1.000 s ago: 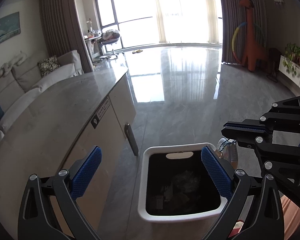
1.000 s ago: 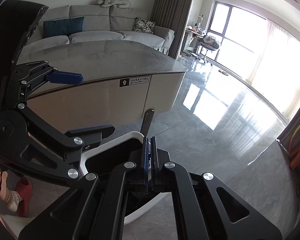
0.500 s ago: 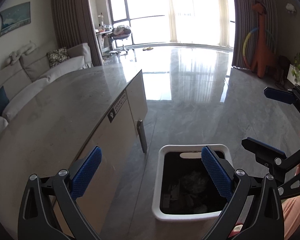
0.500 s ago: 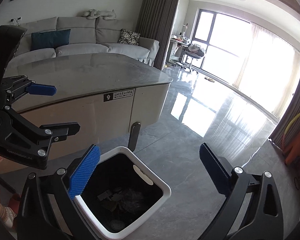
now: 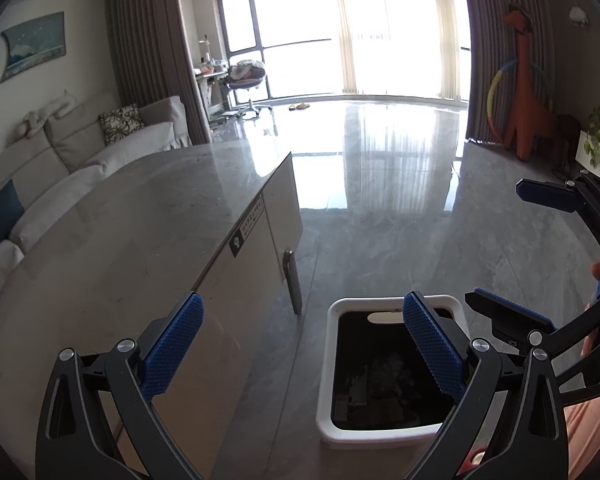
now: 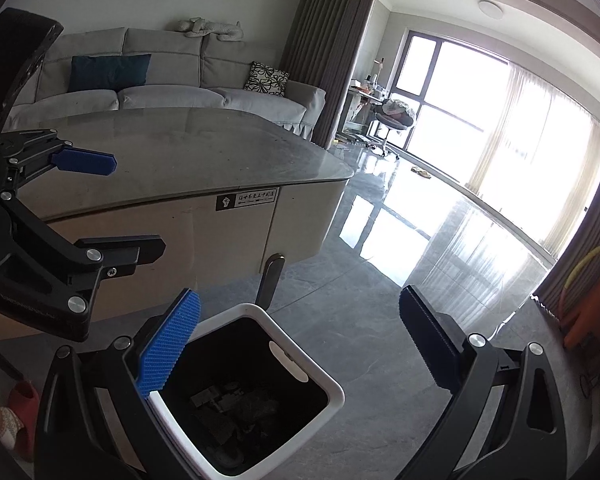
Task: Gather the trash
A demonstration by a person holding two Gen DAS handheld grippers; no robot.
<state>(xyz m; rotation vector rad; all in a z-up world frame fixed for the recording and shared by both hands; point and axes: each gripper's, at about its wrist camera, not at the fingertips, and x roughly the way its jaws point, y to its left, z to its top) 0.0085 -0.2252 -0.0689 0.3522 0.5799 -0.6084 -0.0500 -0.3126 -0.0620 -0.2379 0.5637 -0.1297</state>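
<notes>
The trash (image 6: 236,404) in the bin (image 6: 332,390) is too dark to identify.

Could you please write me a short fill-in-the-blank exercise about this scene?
1. The bin has a ____ rim.
2. Both the left tool and the right tool hold ____.
3. The bin stands on the ____, beside the table.

Missing words: white; nothing; floor
</notes>
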